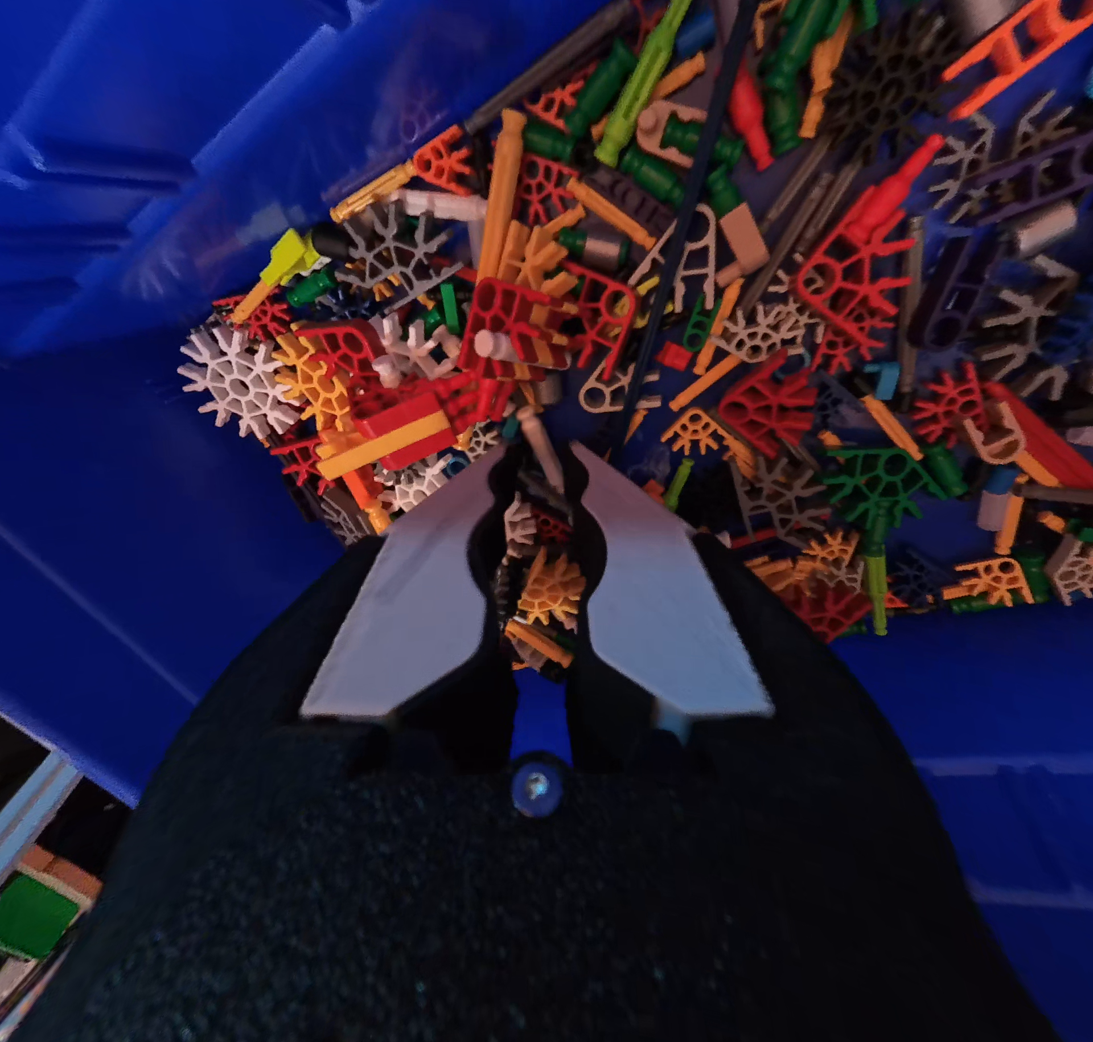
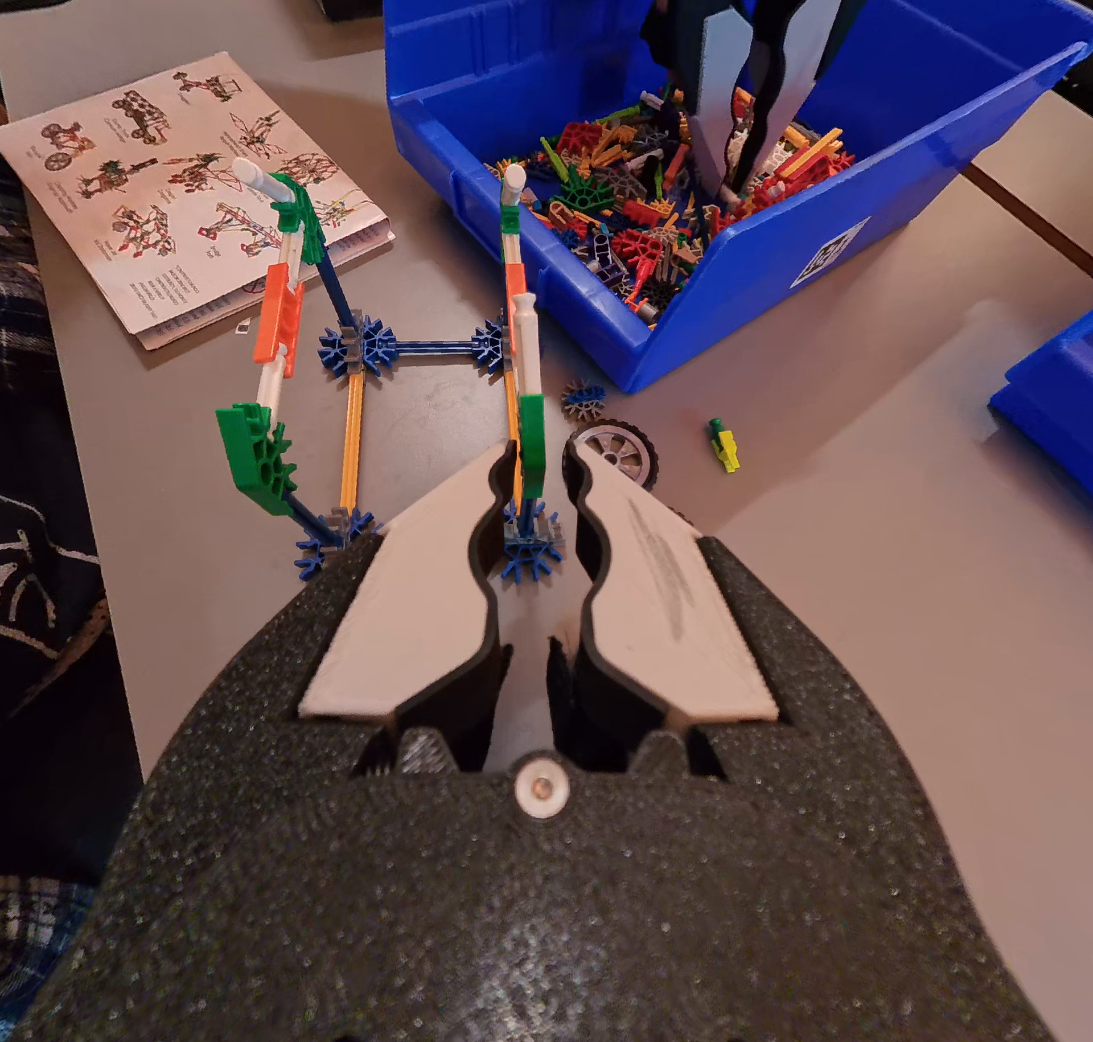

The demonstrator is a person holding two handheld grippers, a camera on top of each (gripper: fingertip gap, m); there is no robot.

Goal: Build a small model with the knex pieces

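- Left claw (image 1: 538,451) reaches down into the blue bin (image 1: 177,126), its tips just above the heap of mixed construction pieces (image 1: 650,303); the fingers stand a little apart, with a white rod (image 1: 541,448) between the tips, and I cannot tell whether they grip it.
- Right claw (image 2: 538,451) hovers over the grey bench (image 2: 857,599), jaws parted and empty, on either side of a green connector (image 2: 531,445) on the half-built frame (image 2: 355,363).
- Frame stands on the bench just beside the bin.
- Small wheel (image 2: 621,454) lies by the right fingertip; a yellow-green piece (image 2: 726,445) lies near it.
- Instruction booklet (image 2: 177,185) lies beyond the frame.
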